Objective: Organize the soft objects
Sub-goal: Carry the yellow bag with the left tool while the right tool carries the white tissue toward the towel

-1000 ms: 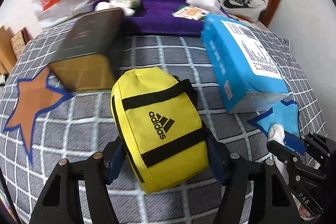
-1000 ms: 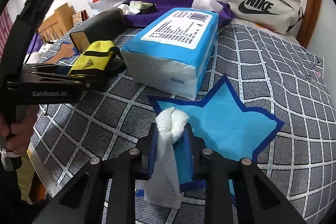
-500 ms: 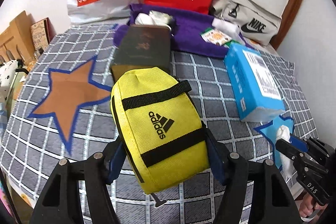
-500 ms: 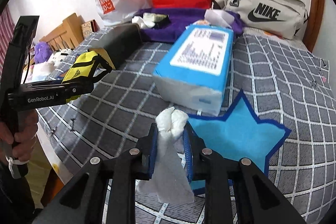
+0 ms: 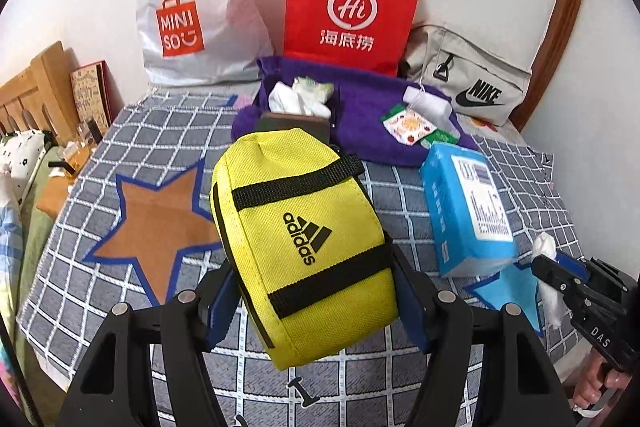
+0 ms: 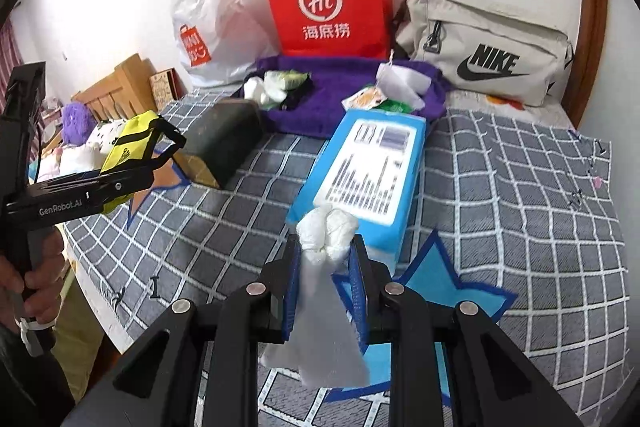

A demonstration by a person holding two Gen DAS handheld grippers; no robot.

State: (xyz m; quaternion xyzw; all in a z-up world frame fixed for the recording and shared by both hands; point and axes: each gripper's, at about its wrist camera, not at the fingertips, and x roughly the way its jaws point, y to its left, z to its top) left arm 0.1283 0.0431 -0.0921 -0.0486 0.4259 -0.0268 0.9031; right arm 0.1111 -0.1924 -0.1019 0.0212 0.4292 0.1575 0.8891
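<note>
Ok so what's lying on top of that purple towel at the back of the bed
On the purple towel lie crumpled white tissues, a green-and-white packet, a fruit-patterned packet, a green packet and a white pouch. The blue tissue pack hides the towel's near edge.

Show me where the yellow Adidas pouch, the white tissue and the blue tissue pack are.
yellow Adidas pouch [image 5: 304,239], left wrist view, on its logo face.
white tissue [image 6: 326,227], right wrist view, on its bunched top.
blue tissue pack [image 6: 370,163], right wrist view, on its printed label.
</note>
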